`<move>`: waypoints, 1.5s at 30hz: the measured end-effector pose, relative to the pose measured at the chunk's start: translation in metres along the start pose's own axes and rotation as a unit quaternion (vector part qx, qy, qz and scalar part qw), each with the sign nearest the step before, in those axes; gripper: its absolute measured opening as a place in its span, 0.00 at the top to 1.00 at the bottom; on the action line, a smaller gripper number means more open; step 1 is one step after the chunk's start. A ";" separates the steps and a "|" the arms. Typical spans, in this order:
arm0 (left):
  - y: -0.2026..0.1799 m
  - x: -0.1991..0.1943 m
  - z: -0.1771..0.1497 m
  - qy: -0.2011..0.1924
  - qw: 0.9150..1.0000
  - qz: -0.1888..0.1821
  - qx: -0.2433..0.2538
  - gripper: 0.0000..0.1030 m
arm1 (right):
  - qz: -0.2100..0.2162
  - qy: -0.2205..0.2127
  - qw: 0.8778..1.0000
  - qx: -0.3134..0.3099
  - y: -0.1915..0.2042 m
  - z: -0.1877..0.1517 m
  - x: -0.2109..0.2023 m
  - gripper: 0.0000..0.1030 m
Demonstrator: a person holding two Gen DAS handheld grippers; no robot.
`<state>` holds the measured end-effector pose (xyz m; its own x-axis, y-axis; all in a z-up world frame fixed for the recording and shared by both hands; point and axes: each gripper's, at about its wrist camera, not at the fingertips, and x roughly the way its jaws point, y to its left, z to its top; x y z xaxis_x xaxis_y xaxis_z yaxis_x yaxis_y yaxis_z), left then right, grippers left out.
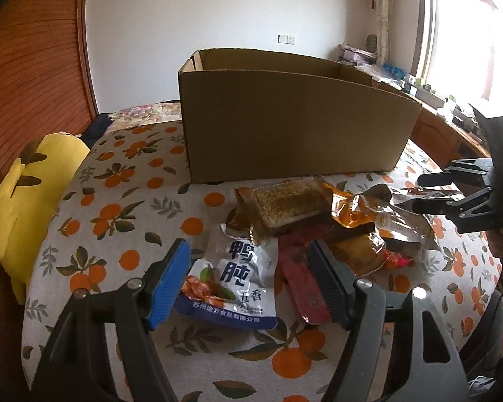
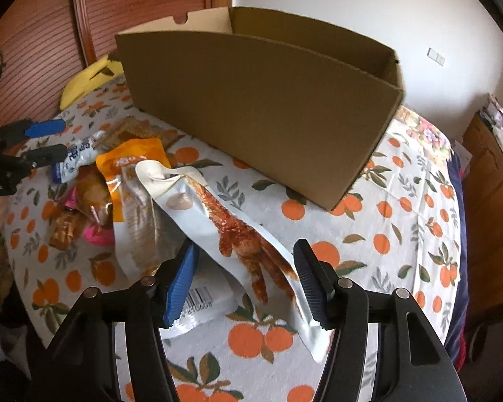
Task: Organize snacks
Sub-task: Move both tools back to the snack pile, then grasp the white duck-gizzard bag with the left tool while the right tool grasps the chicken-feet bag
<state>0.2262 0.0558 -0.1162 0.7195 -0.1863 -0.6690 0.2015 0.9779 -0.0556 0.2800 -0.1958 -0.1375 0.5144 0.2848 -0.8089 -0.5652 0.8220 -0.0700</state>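
Snacks [image 1: 295, 214] lie heaped before the box [image 1: 295, 120]; our left gripper [image 1: 251, 284] straddles a white-and-blue packet [image 1: 238, 278], our right gripper [image 2: 248, 281] a white pouch [image 2: 238, 234], both gaping, gripping nothing.

White walls [image 1: 184, 16], slatted wooden door [image 1: 33, 67], bright window [image 1: 462, 33], orange-print tablecloth [image 1: 124, 201]

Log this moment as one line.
left gripper: open over white packet | right gripper: open over chicken-feet pouch | box: upright, snacks outside
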 end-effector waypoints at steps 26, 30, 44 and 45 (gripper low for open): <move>0.000 0.037 -0.004 0.078 0.995 0.047 0.033 0.29 | 0.002 -0.039 0.999 0.023 -0.007 -0.015 0.018 0.46; 0.000 0.044 0.000 0.086 0.995 0.051 0.032 0.28 | -0.002 -0.040 0.999 0.021 -0.005 -0.014 0.019 0.46; 0.007 0.053 0.005 0.094 0.995 0.044 -0.004 0.24 | -0.005 -0.040 0.999 0.019 -0.004 -0.013 0.019 0.46; 0.007 0.053 0.005 0.093 0.995 0.044 -0.004 0.23 | -0.005 -0.040 0.999 0.019 -0.004 -0.013 0.019 0.46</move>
<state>0.2693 0.0523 -0.1486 0.5987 -0.0791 -0.7970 0.1369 0.9906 0.0046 0.2839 -0.2005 -0.1602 0.5716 0.3135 -0.7583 -0.5348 0.8432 -0.0545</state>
